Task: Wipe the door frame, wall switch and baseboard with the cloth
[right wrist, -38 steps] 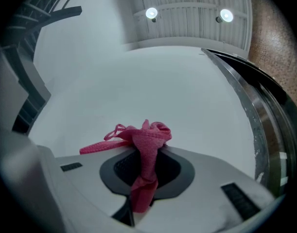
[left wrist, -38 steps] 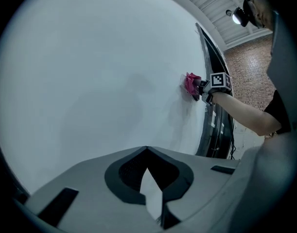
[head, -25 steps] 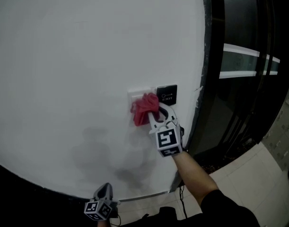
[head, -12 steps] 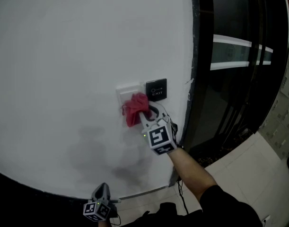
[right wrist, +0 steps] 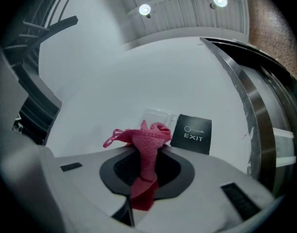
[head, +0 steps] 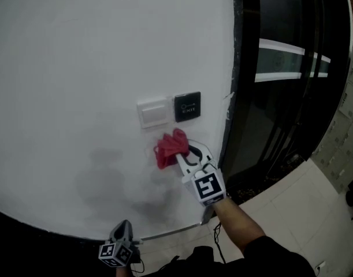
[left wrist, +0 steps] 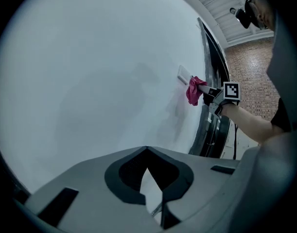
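While raised to the wall, right gripper [head: 186, 154]: jaws pinched tight on the red cloth, one fold of it running down between the pads; marker cube turned toward the head camera; carried on a bare forearm [head: 237, 215].
red cloth [head: 169, 148]: bunched ahead of the right jaws, its front against the wall just below the wall switch, clear of the plate itself; short tail hanging back through the jaws.
wall switch [head: 153, 112]: white plate flush on the wall, above and slightly left of the cloth, untouched.
exit button [head: 187, 106]: black plate marked EXIT under a key symbol, just beside the switch on its right.
door frame [head: 236, 68]: dark vertical edge right of the exit button, near the right gripper but apart from it; dark glazing with a pale band beyond.
baseboard [head: 170, 231]: thin metallic strip along the foot of the wall, well below the cloth.
left gripper [head: 126, 231]: low at the bottom edge of the head view, near the baseboard, pointed at the wall; jaws drawn together to a thin wedge, empty.
wall [head: 78, 68]: white, with faint grey smudges below and left of the cloth.
floor [head: 292, 212]: pale tiles at lower right.
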